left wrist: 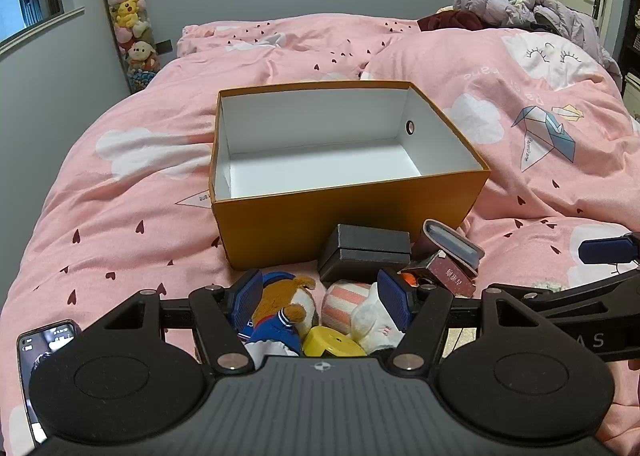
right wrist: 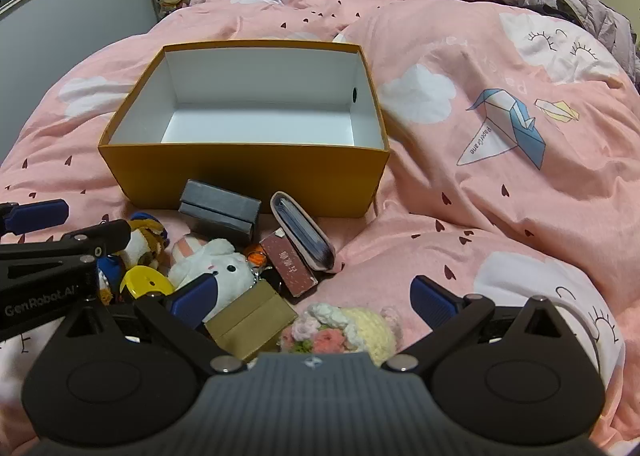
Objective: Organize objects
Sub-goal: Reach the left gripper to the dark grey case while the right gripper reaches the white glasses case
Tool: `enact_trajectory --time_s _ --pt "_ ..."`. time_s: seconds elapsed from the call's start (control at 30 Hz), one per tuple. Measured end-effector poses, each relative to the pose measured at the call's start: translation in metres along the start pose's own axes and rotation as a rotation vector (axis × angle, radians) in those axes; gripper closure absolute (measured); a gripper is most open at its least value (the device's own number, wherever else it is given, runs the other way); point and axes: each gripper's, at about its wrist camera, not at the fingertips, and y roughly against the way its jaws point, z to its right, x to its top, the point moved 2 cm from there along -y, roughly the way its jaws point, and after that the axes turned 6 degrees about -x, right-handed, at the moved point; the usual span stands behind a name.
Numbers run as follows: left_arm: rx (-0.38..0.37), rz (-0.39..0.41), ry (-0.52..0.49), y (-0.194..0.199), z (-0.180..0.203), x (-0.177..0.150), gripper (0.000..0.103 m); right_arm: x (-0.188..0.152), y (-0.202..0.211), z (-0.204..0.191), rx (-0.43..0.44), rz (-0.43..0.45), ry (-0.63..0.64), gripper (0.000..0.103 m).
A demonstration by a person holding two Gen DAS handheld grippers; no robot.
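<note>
Starting the pick: both tongs spread, gripping nothing, left tongs (left wrist: 320,304) and right tongs (right wrist: 312,300) hover over small toys piled near the empty orange cardboard box (right wrist: 244,172) on the bed. Next: close on one toy.

Orange box (right wrist: 244,176), white inside, open, empty, upright on pink duvet. At its 6 o'clock: jumbled plush toys (right wrist: 218,268), grey case (right wrist: 220,210), wallet (right wrist: 304,234), etc.
</note>
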Motion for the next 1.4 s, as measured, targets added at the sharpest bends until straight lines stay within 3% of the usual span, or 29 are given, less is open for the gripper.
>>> enact_trajectory --time_s 0.7,0.8,0.93,1.07,1.4 --pt "-0.009 -0.032 -0.008 -0.003 -0.002 0.004 0.028 0.005 -0.005 0.006 0.026 0.006 -0.001 0.002" --pt "-0.059 -0.042 -0.039 -0.007 -0.003 0.01 0.028 0.014 -0.009 0.01 0.047 0.029 0.012 0.015" --pt "-0.113 -0.043 -0.092 -0.014 -0.001 0.018 0.028 0.026 -0.025 0.016 0.141 -0.019 -0.005 0.044" --pt "-0.156 -0.07 -0.106 -0.028 0.001 0.024 0.028 0.031 -0.044 0.009 0.139 -0.053 0.083 0.056" --pt "-0.137 -0.142 -0.179 -0.072 0.001 0.028 0.028 0.053 -0.085 -0.007 0.145 -0.101 0.187 0.052"
